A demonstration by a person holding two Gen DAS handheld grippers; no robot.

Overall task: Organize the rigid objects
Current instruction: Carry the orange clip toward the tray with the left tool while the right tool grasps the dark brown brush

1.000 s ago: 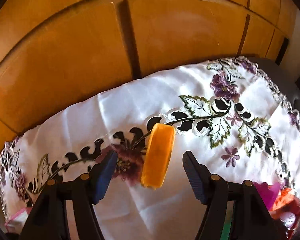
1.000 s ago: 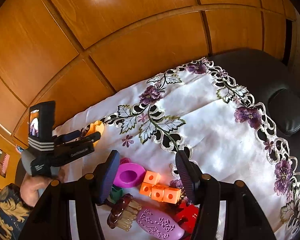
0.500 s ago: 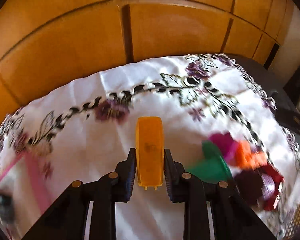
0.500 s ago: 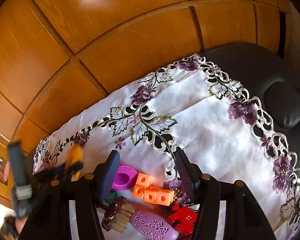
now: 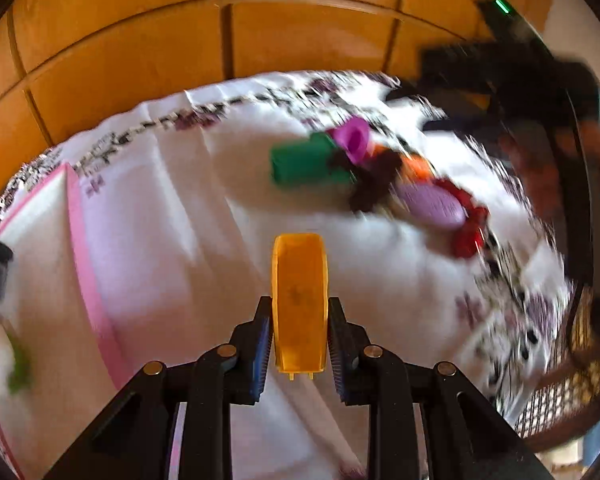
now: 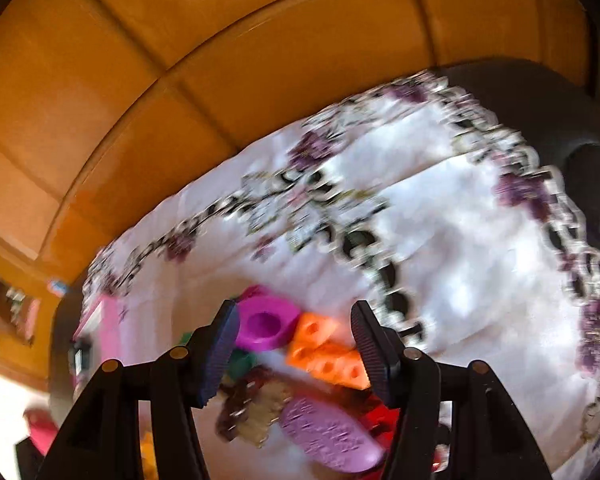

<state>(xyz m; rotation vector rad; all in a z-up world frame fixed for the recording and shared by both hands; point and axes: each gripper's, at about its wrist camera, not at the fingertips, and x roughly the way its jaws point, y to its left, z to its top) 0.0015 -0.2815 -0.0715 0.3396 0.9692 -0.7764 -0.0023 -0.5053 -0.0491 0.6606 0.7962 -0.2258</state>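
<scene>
Orange-yellow plastic piece (image 5: 299, 300) is what I've got clamped in my left gripper (image 5: 299, 344) right now, dead centre at the bottom of the left wrist view. Both pads are pressed flat against its long sides and it stands on end between them, sticking out past the fingertips. I'd say gripping the narrow width like that is the only sensible way, since the long faces give the pads something flat to bite on.

Below it is the white embroidered tablecloth (image 5: 172, 200), and at the left edge of the frame there's a white box with a pink rim (image 5: 74, 216). My guess is that's where this piece is headed, but it's all pretty blurry.

The rest of the pile sits upper right of centre in that view: a green block (image 5: 300, 162), a magenta cup-shaped thing (image 5: 356, 140), something dark brown (image 5: 374, 180), a lilac oval (image 5: 430, 204) and a red piece (image 5: 470, 228), all bunched together and touching or nearly so.

My right gripper (image 6: 296, 344) has its jaws apart with nothing between the pads. It hangs over that same pile at the bottom of its own view, and through the gap I can see the magenta cup (image 6: 264, 324) and the orange cubes with holes (image 6: 324, 354), with the lilac oval (image 6: 332, 436) lower down. Looks like it's lined up to grab one of those next, though which one I honestly can't say.
</scene>
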